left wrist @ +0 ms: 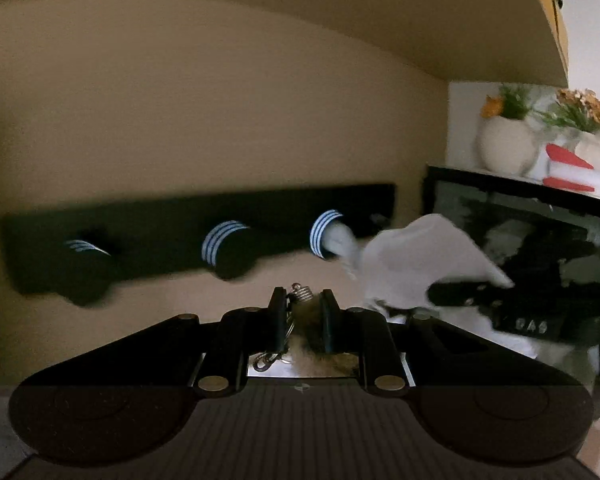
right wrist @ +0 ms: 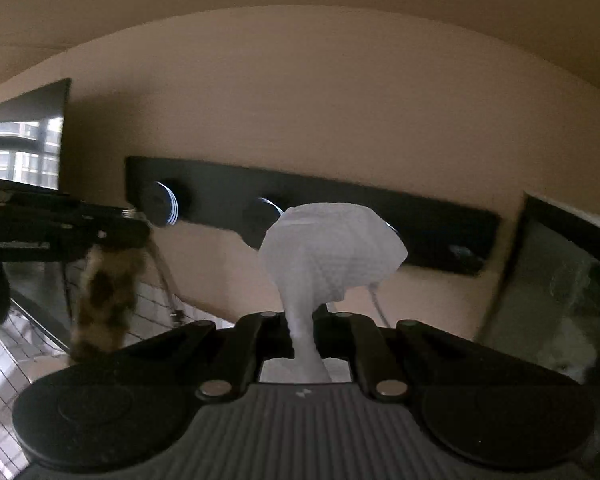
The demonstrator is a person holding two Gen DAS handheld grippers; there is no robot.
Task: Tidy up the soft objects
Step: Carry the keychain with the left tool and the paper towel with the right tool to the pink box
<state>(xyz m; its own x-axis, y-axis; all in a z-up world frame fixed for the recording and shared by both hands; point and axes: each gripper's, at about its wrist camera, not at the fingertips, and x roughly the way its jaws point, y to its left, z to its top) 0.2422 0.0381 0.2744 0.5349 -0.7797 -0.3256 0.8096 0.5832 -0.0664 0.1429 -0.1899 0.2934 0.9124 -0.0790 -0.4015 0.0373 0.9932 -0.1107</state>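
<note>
My left gripper (left wrist: 302,312) pinches a furry brown-and-tan spotted keychain toy (right wrist: 108,292) with a metal spring clip; the fur fills the gap between the black pads, and the spring pokes up just past the fingertips. Seen from my right wrist, the toy's body hangs down below that gripper, with thin cords dangling beside it.

My right gripper (right wrist: 306,332) is pressed together on a white textured cloth (right wrist: 332,248). The cloth is squeezed to a narrow neck between the pads and balloons out above them in a crumpled bunch.

Both tools face a beige wall carrying a long black wall rack (left wrist: 196,236) with round pegs ringed in pale blue stripes. The cloth sits in front of the rack's pegs in the right view. To the right stand a dark glass-fronted cabinet (left wrist: 540,232) and two white vases of orange flowers (left wrist: 508,144).
</note>
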